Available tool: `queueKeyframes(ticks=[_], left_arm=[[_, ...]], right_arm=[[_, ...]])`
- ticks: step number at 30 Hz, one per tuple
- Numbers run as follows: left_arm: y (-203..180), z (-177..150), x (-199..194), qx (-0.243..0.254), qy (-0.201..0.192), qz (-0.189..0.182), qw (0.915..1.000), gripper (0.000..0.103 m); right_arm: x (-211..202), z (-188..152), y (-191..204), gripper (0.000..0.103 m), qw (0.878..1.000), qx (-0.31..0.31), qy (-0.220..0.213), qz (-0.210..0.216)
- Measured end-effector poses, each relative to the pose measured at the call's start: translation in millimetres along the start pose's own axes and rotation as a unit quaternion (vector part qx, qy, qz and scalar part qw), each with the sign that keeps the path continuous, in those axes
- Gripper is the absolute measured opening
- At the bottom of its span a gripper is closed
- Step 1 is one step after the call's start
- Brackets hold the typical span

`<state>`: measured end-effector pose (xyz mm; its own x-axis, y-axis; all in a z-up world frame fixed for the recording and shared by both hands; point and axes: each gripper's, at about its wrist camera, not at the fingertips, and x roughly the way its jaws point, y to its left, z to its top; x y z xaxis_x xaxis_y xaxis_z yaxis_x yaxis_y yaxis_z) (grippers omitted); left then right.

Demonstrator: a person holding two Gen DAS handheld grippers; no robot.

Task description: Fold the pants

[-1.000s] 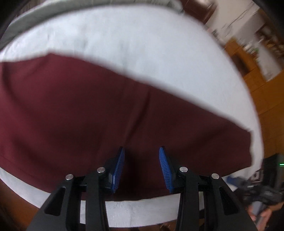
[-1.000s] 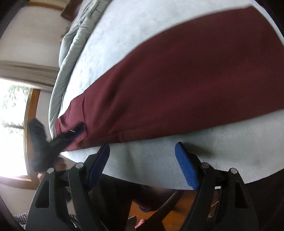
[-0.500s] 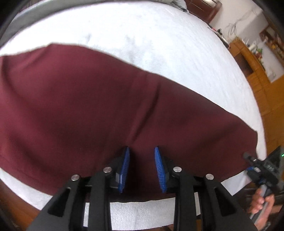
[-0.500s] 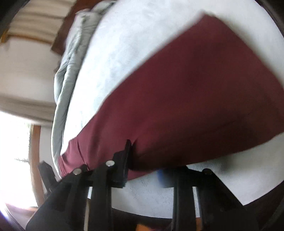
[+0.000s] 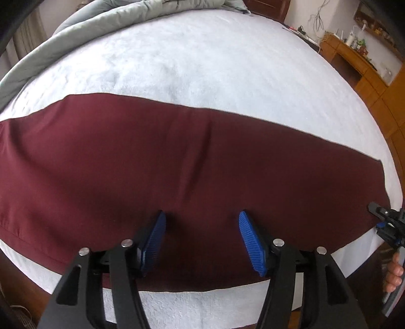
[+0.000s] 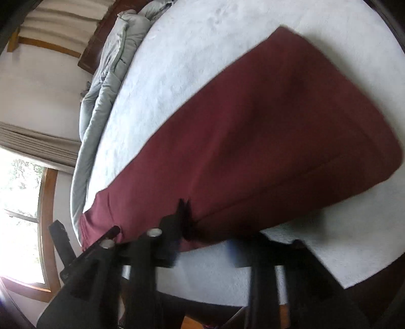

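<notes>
2 tongs, left (image 5: 201, 236) and right (image 6: 202, 243), just parted and empty over lengthwise-folded maroon pants (image 5: 177, 177) on bed (image 5: 202, 63); next, grip an end for the crosswise fold.

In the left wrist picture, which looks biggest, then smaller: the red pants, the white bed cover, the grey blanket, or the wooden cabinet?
1. White bed cover and red pants: they look about alike, so no ranking.
2. Grey blanket, partly cut off at the picture's edge.
3. Wooden cabinet, though it is far away, so this is unsure.

Bed (image 5: 215, 55) w/ white cover; maroon pants (image 5: 177, 162) flat across near edge, grey duvet (image 5: 63, 43) bunched at far side.
</notes>
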<state>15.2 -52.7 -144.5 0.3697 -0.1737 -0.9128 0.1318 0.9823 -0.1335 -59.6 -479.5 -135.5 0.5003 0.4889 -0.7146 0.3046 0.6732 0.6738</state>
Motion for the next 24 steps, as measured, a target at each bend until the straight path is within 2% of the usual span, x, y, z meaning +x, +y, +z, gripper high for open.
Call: queueKeyframes(ticks=[1,4,6,10,11,12,13,15,20,24], left_arm=[[0,1,-1,-0.007,0.001,-0.005,1.0,0.061],[-4,2,-2,-0.016,0.007,-0.017,0.9997,0.063],[-13,7,-2,-0.002,0.007,-0.021,0.9998,0.067],[-30,8,-4,0.032,0.001,-0.022,0.9992,0.08],[-32,8,-3,0.036,0.003,-0.022,0.9991,0.08],[-34,8,1,0.037,0.008,-0.022,0.999,0.08],[-36,11,7,0.035,0.015,-0.021,0.999,0.08],[-36,13,18,0.027,0.028,-0.021,0.999,0.08],[-35,12,2,0.007,0.008,-0.014,0.9998,0.08],[-33,27,-18,-0.023,-0.036,-0.034,0.9985,0.08]], right_arm=[[-9,2,-5,0.049,1.0,0.008,-0.013,0.006],[-21,12,-17,0.049,0.999,0.043,-0.024,0.008],[-32,17,-33,0.049,0.997,0.065,-0.043,-0.005],[-48,28,-55,0.049,0.993,0.094,-0.066,0.007],[-46,29,-56,0.048,0.993,0.097,-0.065,0.013],[-45,31,-57,0.038,0.993,0.096,-0.067,0.013],[-44,33,-55,0.021,0.994,0.085,-0.069,0.006],[-41,36,-45,0.015,0.995,0.068,-0.071,0.009],[-70,62,-6,0.011,0.993,0.002,-0.11,0.038],[-107,79,3,0.011,0.987,-0.012,-0.149,0.052]])
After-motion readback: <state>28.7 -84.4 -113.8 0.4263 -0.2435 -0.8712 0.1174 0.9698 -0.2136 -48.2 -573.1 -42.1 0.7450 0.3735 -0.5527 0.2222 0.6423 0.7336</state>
